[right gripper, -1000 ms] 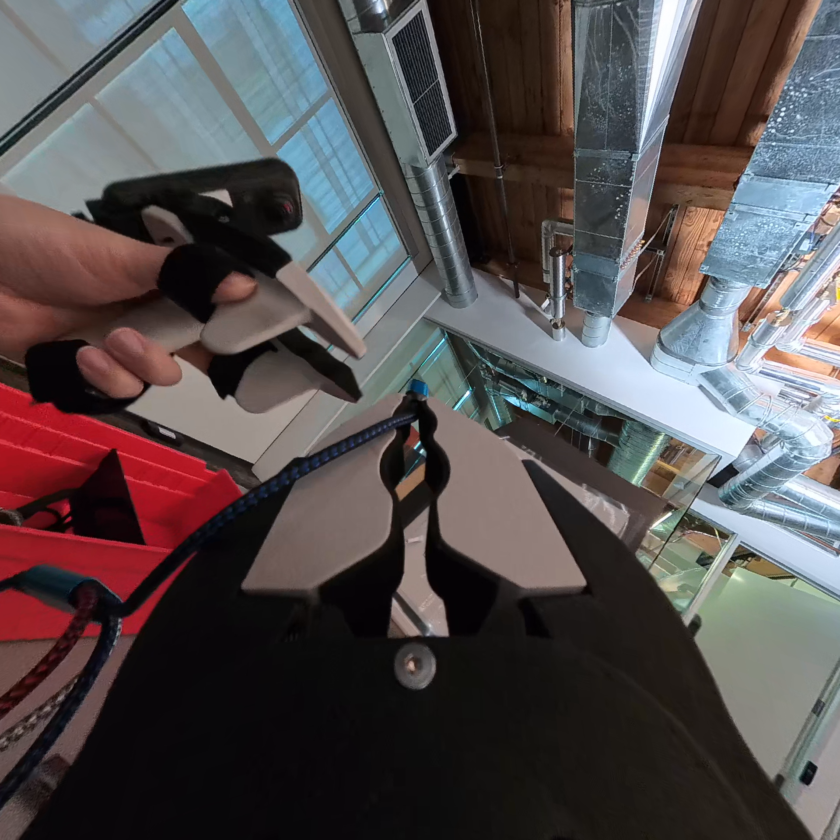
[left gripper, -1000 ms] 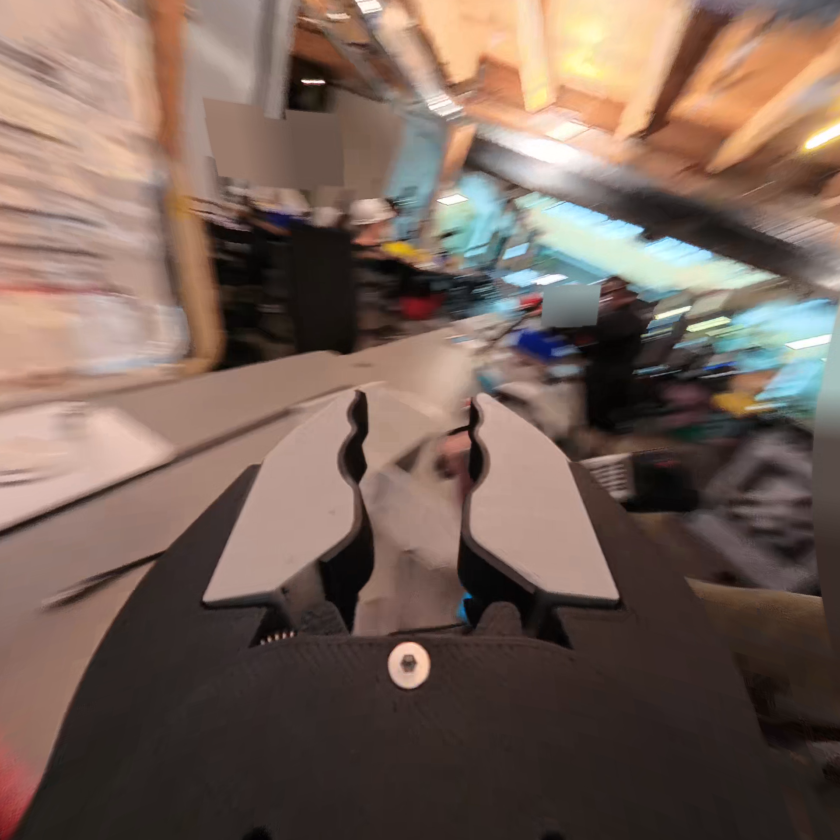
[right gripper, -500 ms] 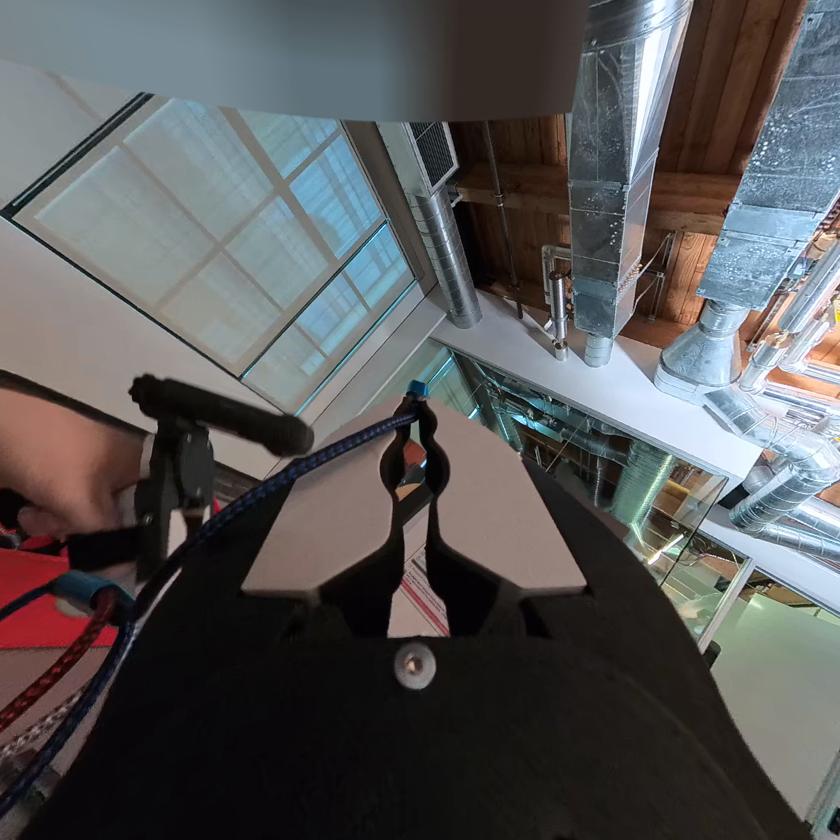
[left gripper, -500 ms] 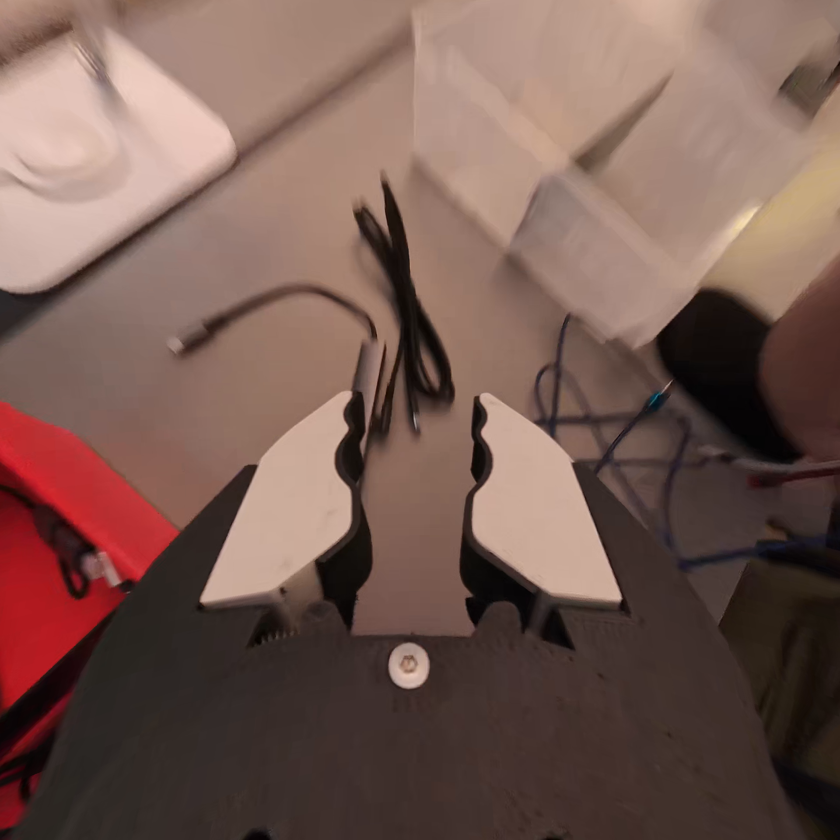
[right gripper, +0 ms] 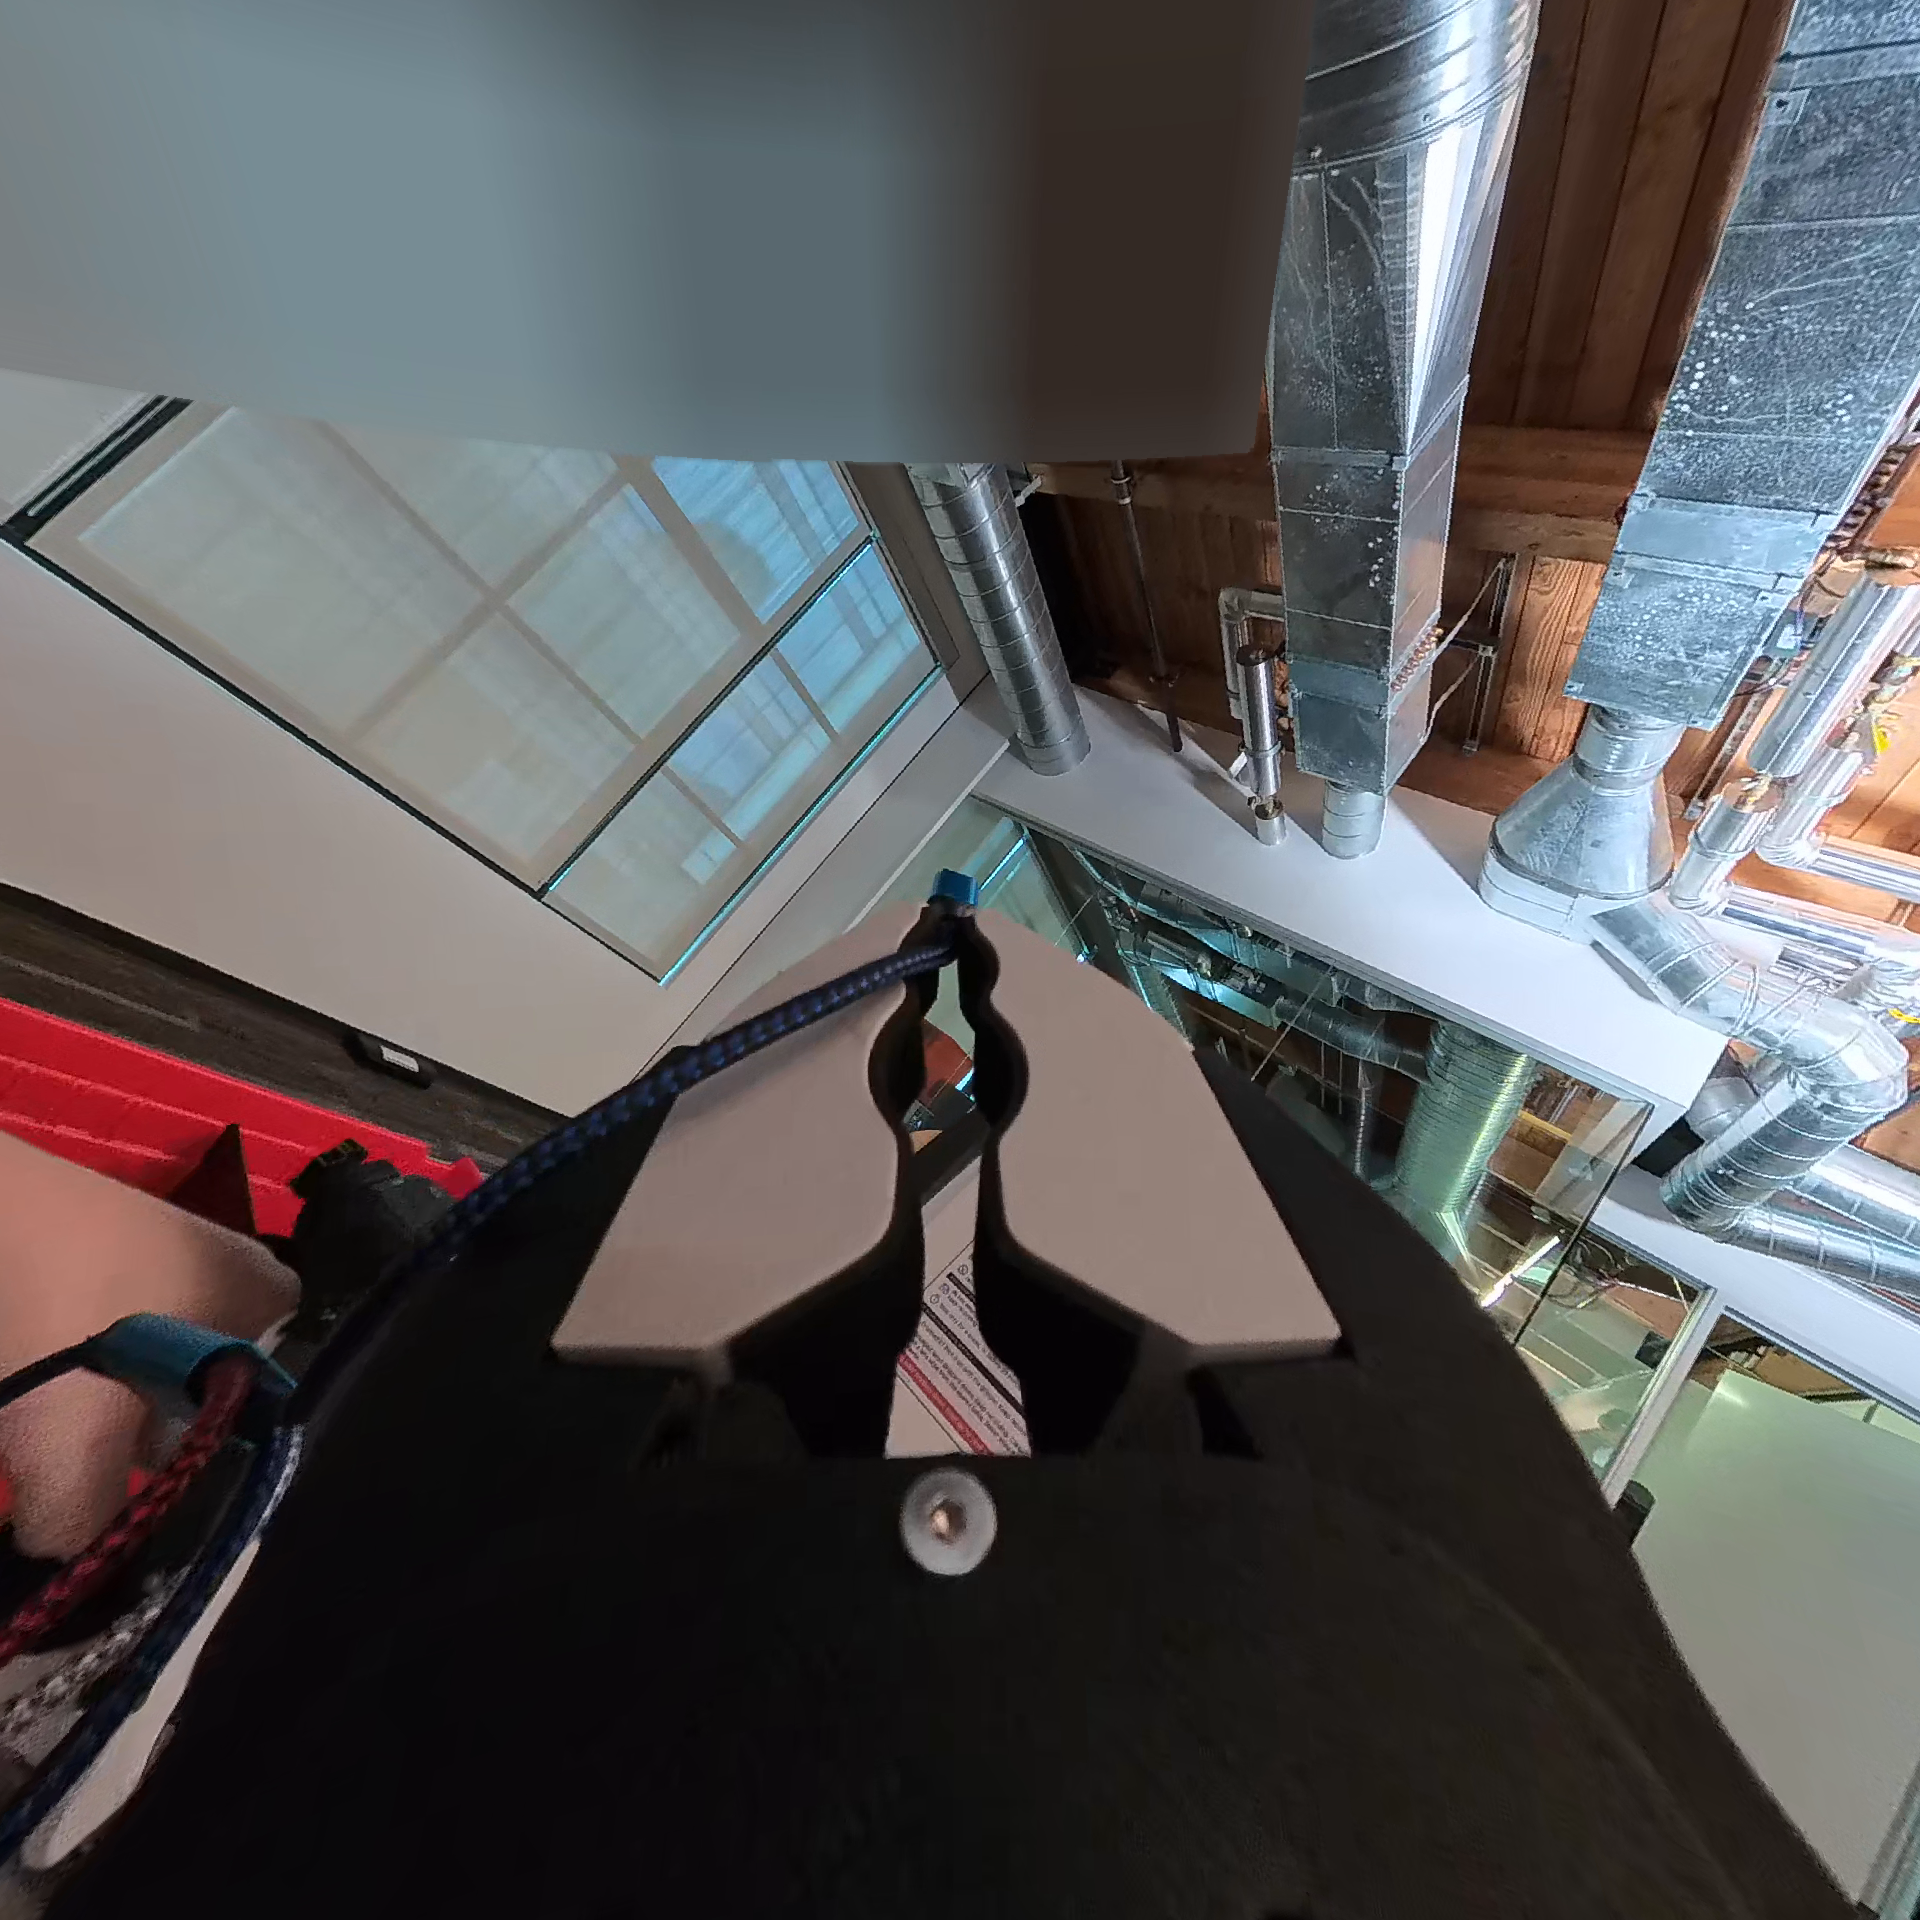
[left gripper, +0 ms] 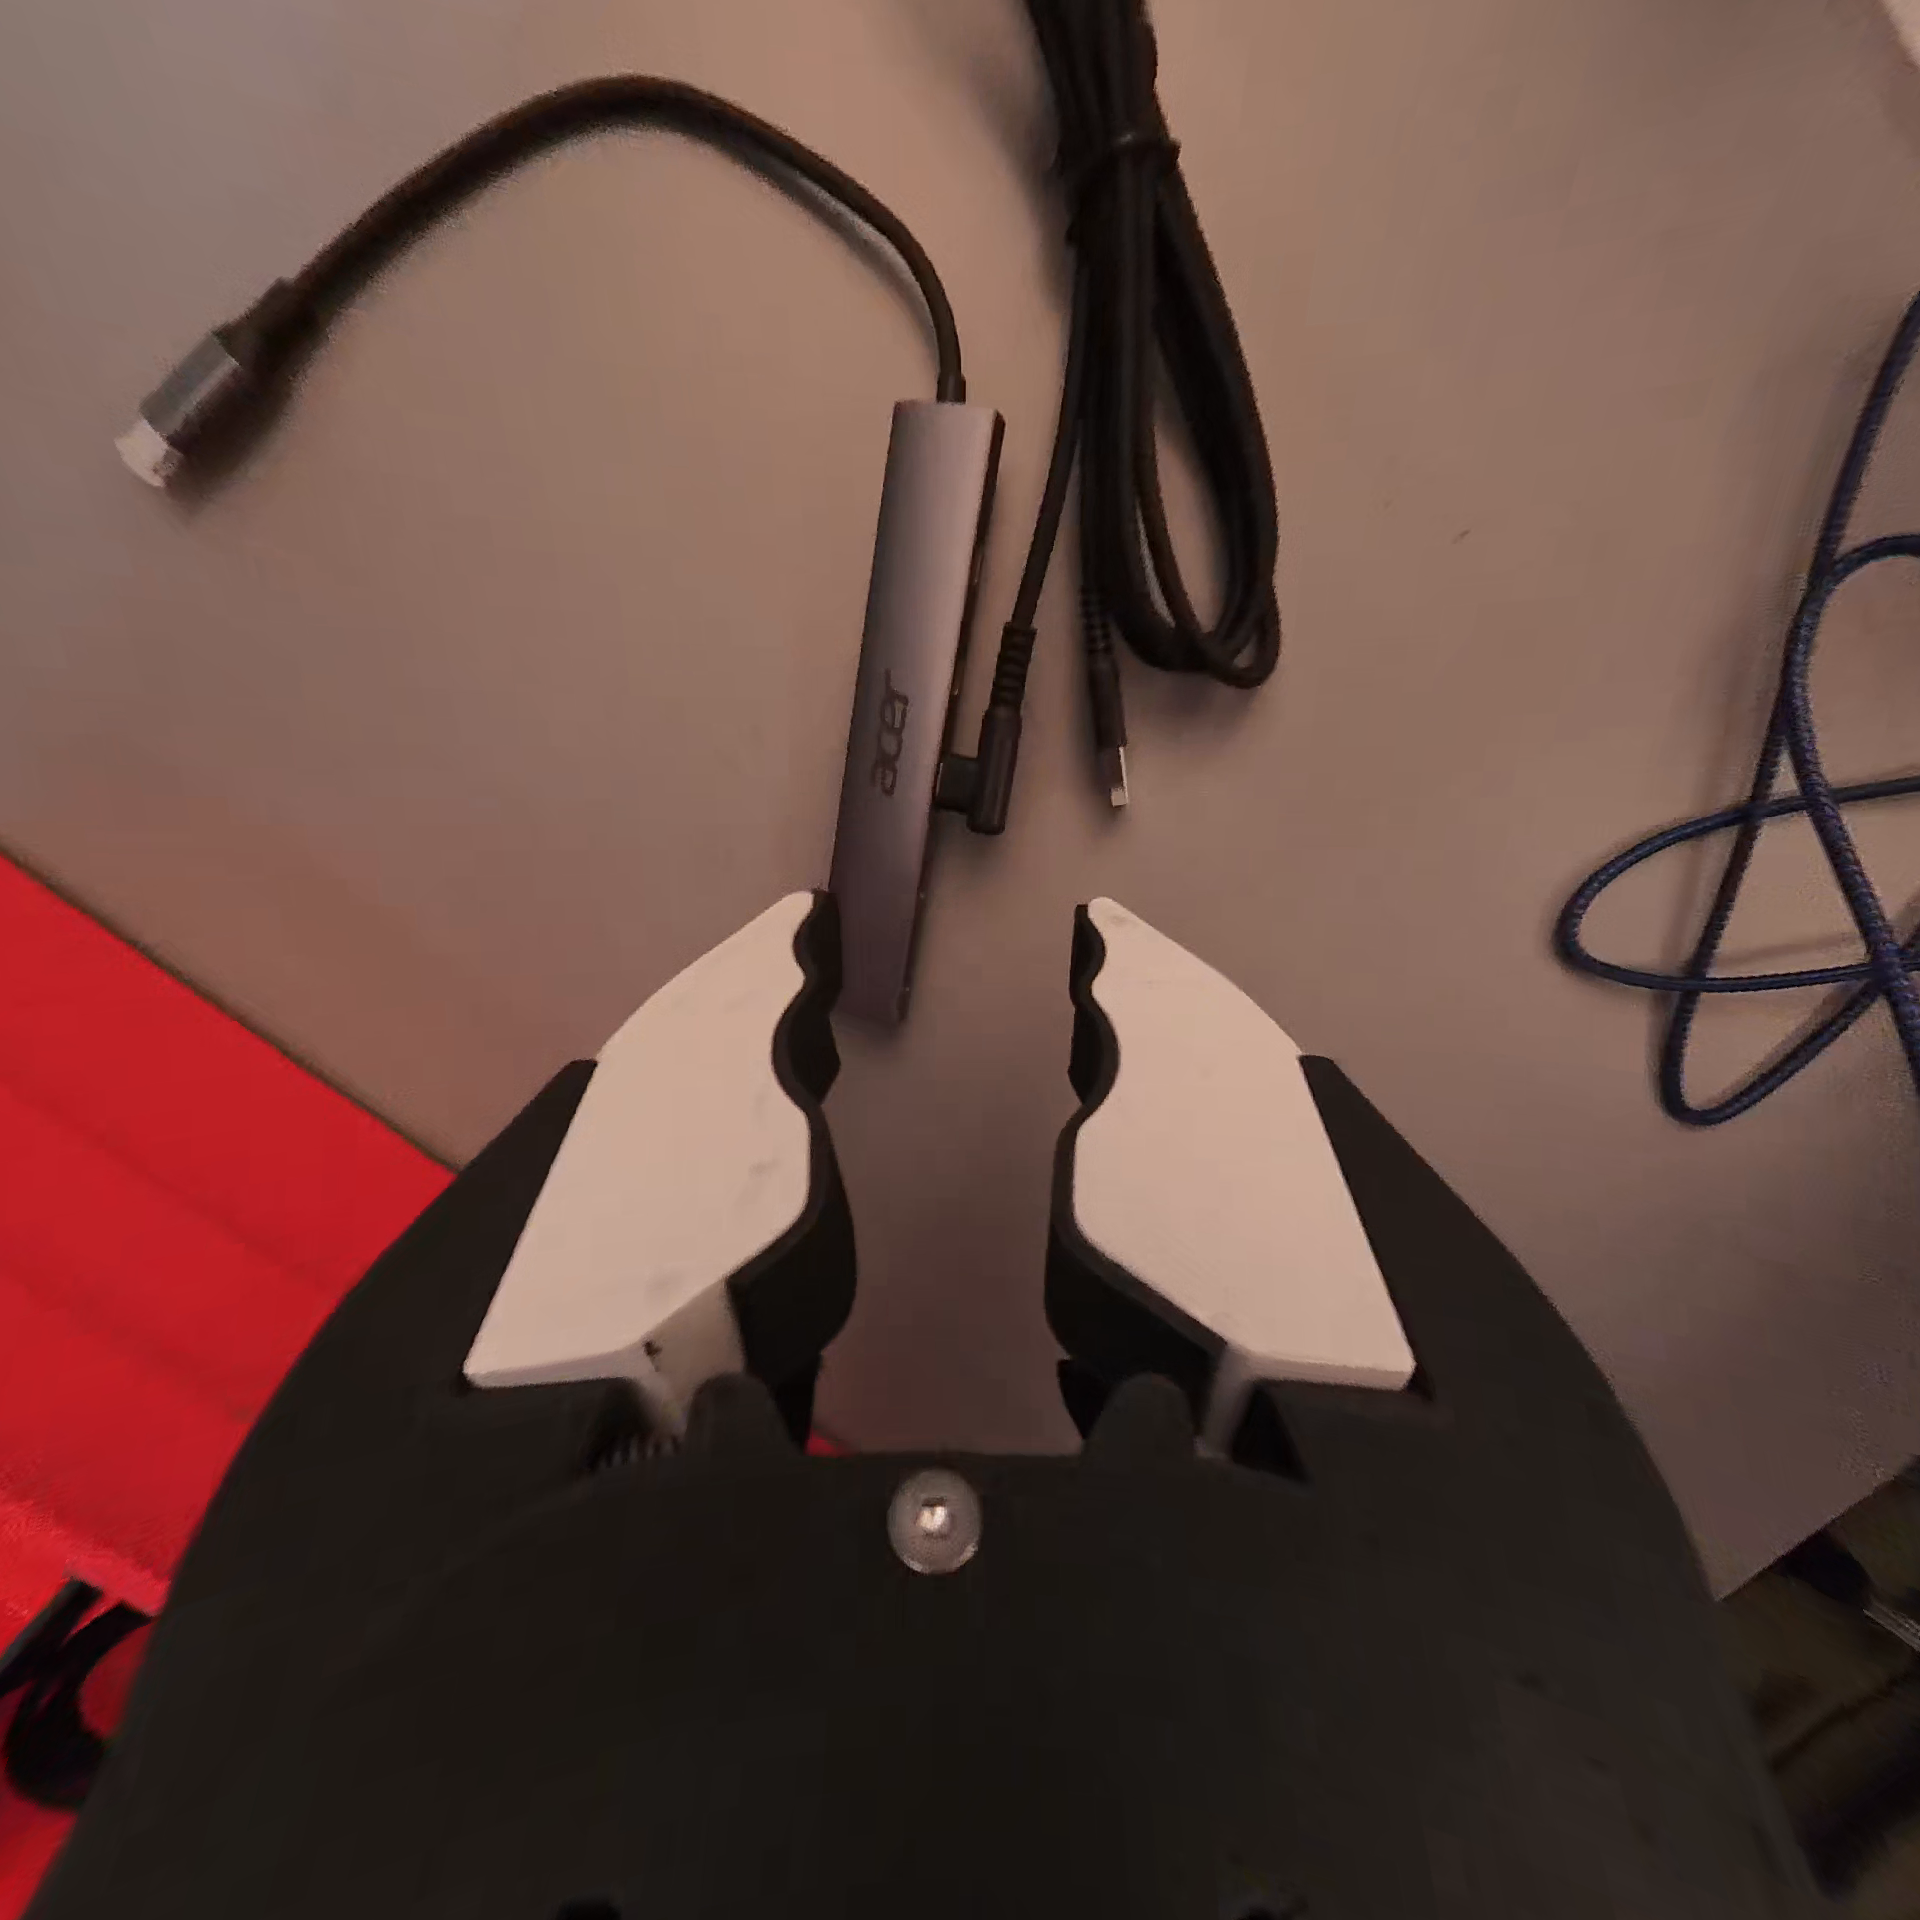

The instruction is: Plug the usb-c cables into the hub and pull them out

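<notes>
In the left wrist view a slim grey hub (left gripper: 914, 717) lies on the grey table (left gripper: 468, 623), its own lead ending in a metal plug (left gripper: 166, 436). A black cable (left gripper: 1164, 343) is plugged into the hub's right side by an angled plug (left gripper: 987, 779); its other plug (left gripper: 1114, 743) lies free. My left gripper (left gripper: 951, 914) is open and empty, pointing down just short of the hub's near end. In the right wrist view my right gripper (right gripper: 956, 935) points up at the ceiling, shut on a blue braided cable (right gripper: 727, 1049) near its blue plug (right gripper: 954, 888).
Loops of blue cable (left gripper: 1766, 831) lie on the table at the right. A red bin (left gripper: 156, 1195) stands at the left and also shows in the right wrist view (right gripper: 125, 1091). A red braided cable (right gripper: 135, 1507) hangs beside a hand (right gripper: 104, 1299). Tip to tip, the grippers are about 35 cm apart. From my left tips it is roughly 5 cm to the slim grey hub (left gripper: 914, 717); from my right, 40 cm.
My left gripper swung from facing the room down to the table and closed in on the hub. The right gripper kept its hold on the blue cable, pointing upward.
</notes>
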Action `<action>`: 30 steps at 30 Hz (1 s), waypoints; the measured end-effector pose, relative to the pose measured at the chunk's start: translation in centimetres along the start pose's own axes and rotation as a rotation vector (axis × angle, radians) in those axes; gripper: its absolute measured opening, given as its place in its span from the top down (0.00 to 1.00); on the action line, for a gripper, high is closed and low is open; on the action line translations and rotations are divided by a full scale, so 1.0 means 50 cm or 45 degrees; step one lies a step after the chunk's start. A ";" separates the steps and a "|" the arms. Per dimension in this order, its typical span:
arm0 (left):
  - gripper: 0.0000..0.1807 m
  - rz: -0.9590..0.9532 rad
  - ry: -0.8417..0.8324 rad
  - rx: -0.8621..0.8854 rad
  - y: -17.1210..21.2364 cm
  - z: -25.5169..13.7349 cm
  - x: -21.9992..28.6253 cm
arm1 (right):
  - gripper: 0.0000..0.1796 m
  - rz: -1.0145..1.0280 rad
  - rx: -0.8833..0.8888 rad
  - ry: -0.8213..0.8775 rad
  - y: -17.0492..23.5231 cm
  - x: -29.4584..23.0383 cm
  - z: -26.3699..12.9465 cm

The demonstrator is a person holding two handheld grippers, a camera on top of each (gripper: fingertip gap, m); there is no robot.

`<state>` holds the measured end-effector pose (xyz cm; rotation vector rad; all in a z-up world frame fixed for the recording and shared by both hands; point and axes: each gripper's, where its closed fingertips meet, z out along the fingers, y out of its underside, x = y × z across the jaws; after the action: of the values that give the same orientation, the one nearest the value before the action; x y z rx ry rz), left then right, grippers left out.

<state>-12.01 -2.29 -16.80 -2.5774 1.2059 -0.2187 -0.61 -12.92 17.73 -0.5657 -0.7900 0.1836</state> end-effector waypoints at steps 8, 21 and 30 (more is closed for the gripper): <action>0.75 -0.034 -0.024 -0.105 0.020 0.055 -0.020 | 0.98 -0.021 -0.012 -0.006 -0.001 -0.004 0.002; 0.86 -0.044 0.240 -0.229 0.046 0.055 0.038 | 0.98 -0.008 -0.013 0.003 0.003 0.004 0.001; 0.81 0.023 0.184 -0.205 0.039 0.059 0.035 | 0.98 -0.017 -0.015 0.008 0.004 0.006 0.001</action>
<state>-11.54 -4.25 -20.19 -2.7272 1.3474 -0.3212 -0.44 -12.64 17.83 -0.5714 -0.7890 0.1648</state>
